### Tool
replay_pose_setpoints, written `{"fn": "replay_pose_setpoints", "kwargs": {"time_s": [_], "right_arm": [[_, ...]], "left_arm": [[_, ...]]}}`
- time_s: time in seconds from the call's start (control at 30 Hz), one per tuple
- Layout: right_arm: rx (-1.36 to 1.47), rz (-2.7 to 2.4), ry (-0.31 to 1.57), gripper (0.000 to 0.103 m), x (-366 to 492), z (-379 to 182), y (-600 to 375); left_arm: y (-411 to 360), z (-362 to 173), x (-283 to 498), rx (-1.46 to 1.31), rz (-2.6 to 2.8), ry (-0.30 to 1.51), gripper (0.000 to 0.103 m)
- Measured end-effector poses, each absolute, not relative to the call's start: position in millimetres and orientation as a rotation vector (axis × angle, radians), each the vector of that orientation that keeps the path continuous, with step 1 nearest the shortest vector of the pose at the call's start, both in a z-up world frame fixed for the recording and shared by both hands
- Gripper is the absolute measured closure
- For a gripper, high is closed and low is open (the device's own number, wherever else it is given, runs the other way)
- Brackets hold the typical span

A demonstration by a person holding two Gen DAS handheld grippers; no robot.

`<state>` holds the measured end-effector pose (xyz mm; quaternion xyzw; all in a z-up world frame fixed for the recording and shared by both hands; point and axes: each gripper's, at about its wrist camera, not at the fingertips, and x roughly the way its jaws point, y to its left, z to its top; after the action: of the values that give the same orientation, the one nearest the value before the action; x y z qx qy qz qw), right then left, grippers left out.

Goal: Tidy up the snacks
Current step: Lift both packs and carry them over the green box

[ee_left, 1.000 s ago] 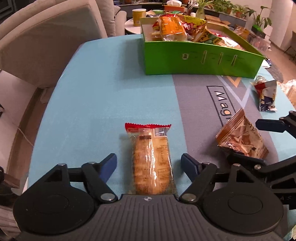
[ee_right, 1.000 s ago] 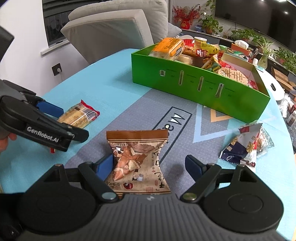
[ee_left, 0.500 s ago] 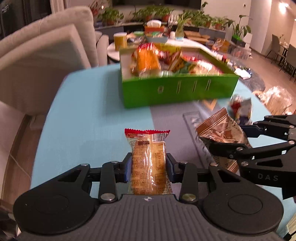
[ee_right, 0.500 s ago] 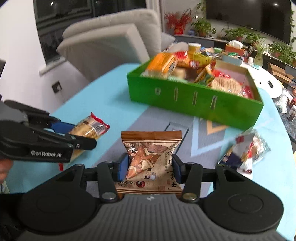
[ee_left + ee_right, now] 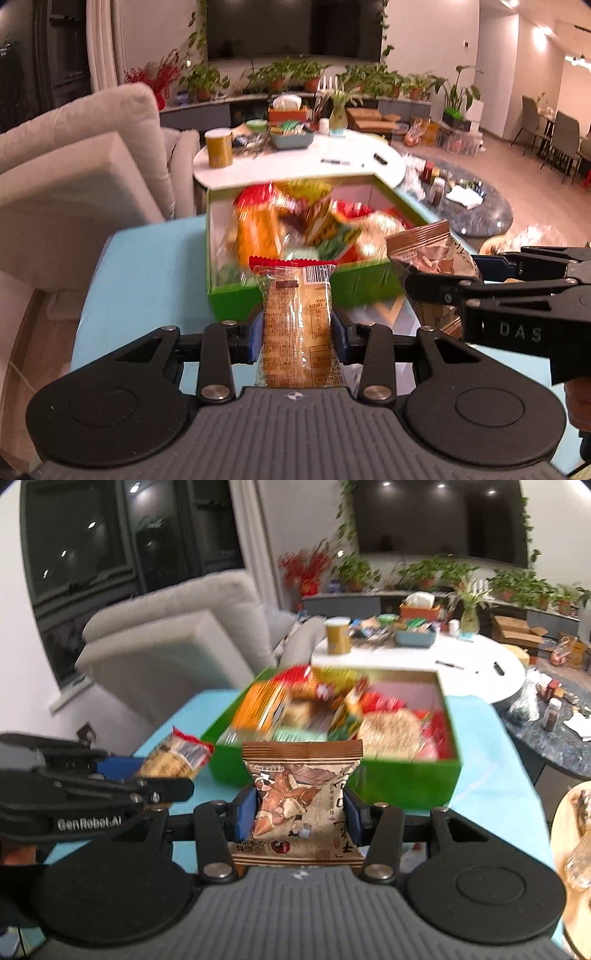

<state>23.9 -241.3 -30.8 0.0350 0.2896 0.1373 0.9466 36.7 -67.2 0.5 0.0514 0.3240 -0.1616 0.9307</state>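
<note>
My left gripper [image 5: 297, 338] is shut on a clear cracker packet with a red top seal [image 5: 297, 317] and holds it in the air just short of the green box [image 5: 236, 299]. My right gripper [image 5: 297, 818] is shut on a brown nut packet [image 5: 299, 801], also lifted, near the box's front wall [image 5: 402, 779]. The box is full of mixed snack packets, blurred. The nut packet [image 5: 424, 251] and right gripper show at the right of the left wrist view. The cracker packet [image 5: 177, 757] and left gripper [image 5: 144, 779] show at the left of the right wrist view.
The box stands on a light blue tablecloth [image 5: 147, 266]. A beige sofa [image 5: 74, 192] is to the left. A white round table [image 5: 295, 162] with a yellow cup [image 5: 218, 147] stands behind the box. A packet lies at the right edge [image 5: 576, 842].
Both grippers closed on their packets, lifted them off the table and moved forward toward the green box, which now looks nearer and lower in both views.
</note>
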Motion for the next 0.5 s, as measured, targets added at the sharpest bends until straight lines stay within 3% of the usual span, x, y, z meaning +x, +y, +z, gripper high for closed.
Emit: {"fn": "replay_pose_setpoints", "kwargs": {"time_s": [0.5], "right_arm": [[0.198, 0.152, 0.543, 0.034, 105, -15, -285]], "left_arm": [[-118, 16, 126, 0.068, -0.409, 0.622, 0.069]]}}
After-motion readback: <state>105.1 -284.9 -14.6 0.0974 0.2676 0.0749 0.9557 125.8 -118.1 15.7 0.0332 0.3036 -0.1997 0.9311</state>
